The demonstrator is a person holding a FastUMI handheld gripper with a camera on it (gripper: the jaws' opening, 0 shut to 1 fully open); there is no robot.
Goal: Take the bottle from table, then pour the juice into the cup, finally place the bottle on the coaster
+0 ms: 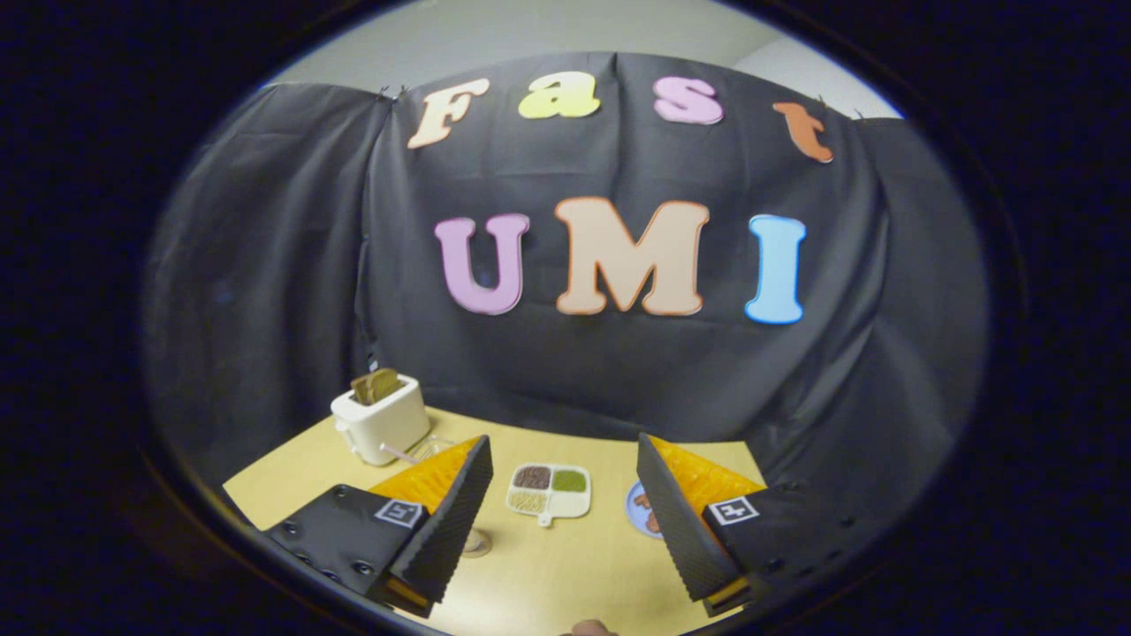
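My gripper [564,446] hangs open above the yellow table [565,565], its two fingers wide apart with nothing between them. A clear cup [478,542] stands behind the left finger, which hides most of it; its base and a pink straw [399,454] show. A round blue coaster [638,511] with a brown pattern lies partly behind the right finger. At the near table edge, between the fingers, a small brownish rounded top [588,628] pokes into view; I cannot tell what it is.
A white toaster [382,424] with brown toast in it stands at the table's far left. A white divided dish [549,492] with several fillings lies beyond the fingers, mid-table. Black cloth walls close the booth behind and to the right.
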